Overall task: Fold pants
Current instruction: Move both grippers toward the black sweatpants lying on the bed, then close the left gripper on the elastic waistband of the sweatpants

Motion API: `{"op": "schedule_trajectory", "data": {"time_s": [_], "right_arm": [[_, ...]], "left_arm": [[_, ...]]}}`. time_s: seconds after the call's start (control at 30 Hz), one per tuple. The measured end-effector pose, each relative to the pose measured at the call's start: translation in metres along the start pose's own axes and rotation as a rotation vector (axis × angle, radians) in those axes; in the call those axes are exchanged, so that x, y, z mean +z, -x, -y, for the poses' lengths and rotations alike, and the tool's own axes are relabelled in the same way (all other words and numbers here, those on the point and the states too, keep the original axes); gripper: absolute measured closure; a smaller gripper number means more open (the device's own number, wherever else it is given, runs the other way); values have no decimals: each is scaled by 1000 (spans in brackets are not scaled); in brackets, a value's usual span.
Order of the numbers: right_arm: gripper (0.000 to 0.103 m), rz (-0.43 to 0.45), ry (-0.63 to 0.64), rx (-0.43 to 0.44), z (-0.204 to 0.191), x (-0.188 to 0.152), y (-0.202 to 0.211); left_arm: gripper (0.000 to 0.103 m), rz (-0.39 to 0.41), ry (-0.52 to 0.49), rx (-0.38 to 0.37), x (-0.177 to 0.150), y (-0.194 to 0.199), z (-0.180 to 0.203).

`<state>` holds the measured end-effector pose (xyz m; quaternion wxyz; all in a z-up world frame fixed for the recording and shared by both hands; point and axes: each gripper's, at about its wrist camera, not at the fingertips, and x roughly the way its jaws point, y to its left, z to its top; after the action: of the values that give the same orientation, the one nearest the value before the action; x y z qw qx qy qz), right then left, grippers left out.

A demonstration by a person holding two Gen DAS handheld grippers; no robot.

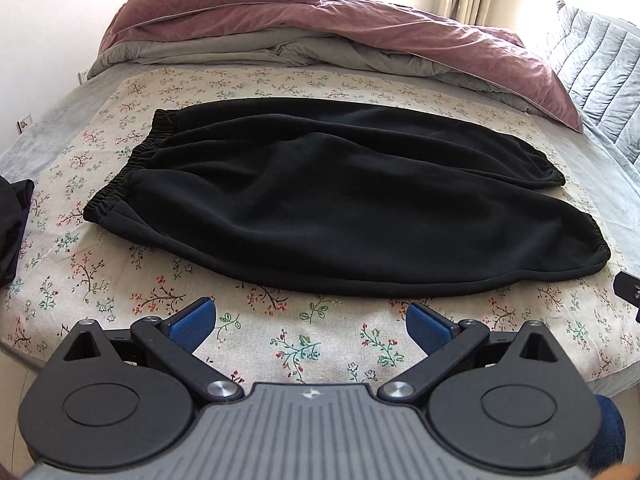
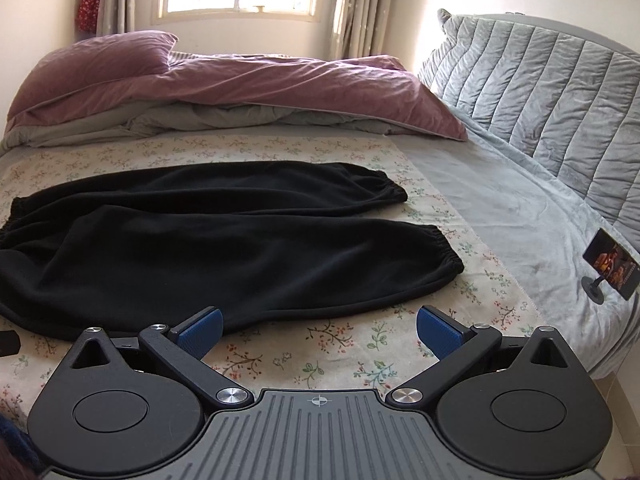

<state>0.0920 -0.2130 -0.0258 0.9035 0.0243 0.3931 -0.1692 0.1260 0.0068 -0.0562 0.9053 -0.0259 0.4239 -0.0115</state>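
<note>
Black sweatpants [image 1: 320, 200] lie flat on a floral sheet [image 1: 280, 344], waistband to the left, both cuffed legs side by side pointing right. In the right wrist view the same pants [image 2: 224, 240] spread from the left edge to the cuffs near the middle right. My left gripper [image 1: 311, 326] hovers open just in front of the pants' near edge, nothing between its blue pads [image 1: 192, 322]. My right gripper [image 2: 319, 330] is open too, its left pad close to the near leg's hem, its right pad over bare sheet.
A purple duvet [image 1: 320, 24] and grey blanket are bunched at the far side of the bed. A quilted grey headboard [image 2: 540, 88] rises on the right, with a phone on a stand [image 2: 610, 266] beside it. Dark cloth [image 1: 12, 224] lies at the left edge.
</note>
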Motion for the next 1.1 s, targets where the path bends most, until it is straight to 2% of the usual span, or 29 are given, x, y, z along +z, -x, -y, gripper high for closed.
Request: {"op": "schedule_trajectory", "data": {"time_s": [0.33,0.5,0.67,0.8,0.9,0.97,1.03,1.1], "right_arm": [[0,-4,19,4,-29,39,-35],[0,-18,58,-6,-55,58,-57],[0,-30,107,5,-86,73,-85],[0,-56,190,84,-112,85,-116],[0,-60,206,176,-122,104,-144],[0,-73,146,228,-124,119,-173],[0,-144,89,289,-124,120,-208],[0,-236,40,357,-122,103,-235]], "left_arm": [[0,-14,46,31,36,-26,-22],[0,-35,83,33,56,-44,-39],[0,-40,98,75,82,-66,-69],[0,-91,158,36,110,-96,-115],[0,-114,222,100,134,-116,-157],[0,-105,268,126,155,-128,-185],[0,-115,304,107,175,-143,-209],[0,-146,339,49,193,-168,-232]]}}
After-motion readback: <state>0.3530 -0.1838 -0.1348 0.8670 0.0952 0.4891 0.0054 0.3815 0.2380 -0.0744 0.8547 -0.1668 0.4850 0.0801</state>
